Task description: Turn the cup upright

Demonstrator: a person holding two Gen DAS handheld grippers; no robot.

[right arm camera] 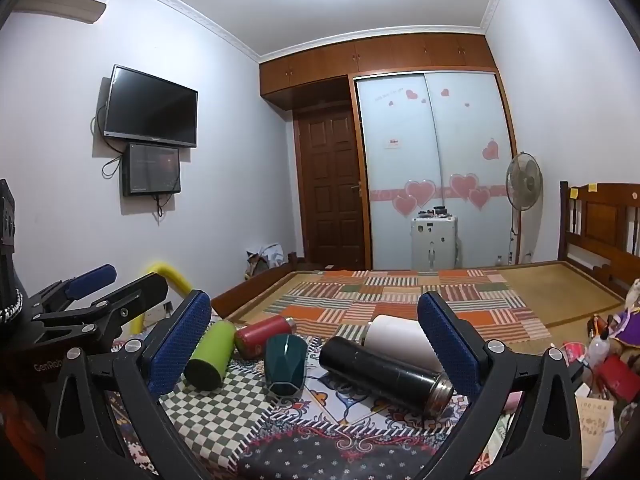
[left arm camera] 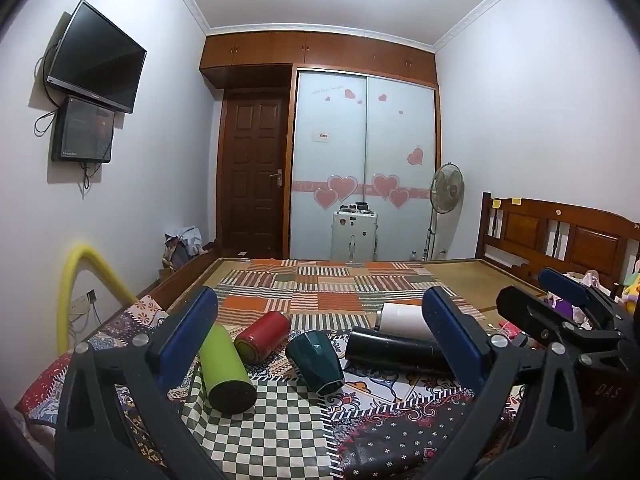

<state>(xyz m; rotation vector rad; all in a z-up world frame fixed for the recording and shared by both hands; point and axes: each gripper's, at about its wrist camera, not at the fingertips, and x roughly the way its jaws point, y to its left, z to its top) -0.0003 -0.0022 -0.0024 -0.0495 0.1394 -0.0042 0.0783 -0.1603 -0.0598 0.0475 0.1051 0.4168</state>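
Several cups lie on their sides on a patterned cloth on the bed: a green cup (left arm camera: 225, 368) (right arm camera: 210, 354), a red cup (left arm camera: 262, 336) (right arm camera: 262, 334), a dark teal faceted cup (left arm camera: 316, 362) (right arm camera: 285, 362), a black flask (left arm camera: 394, 350) (right arm camera: 384, 372) and a white cup (left arm camera: 402, 316) (right arm camera: 396, 336). My left gripper (left arm camera: 320, 332) is open and empty, held above and short of the cups. My right gripper (right arm camera: 316, 336) is open and empty, likewise short of the cups. Each gripper shows at the edge of the other's view.
The bed has a wooden headboard (left arm camera: 560, 236) at the right and a yellow padded rail (left arm camera: 84, 276) at the left. Toys and clutter (right arm camera: 604, 356) lie at the right. A white case (left arm camera: 354, 236) and a fan (left arm camera: 446, 192) stand beyond the bed.
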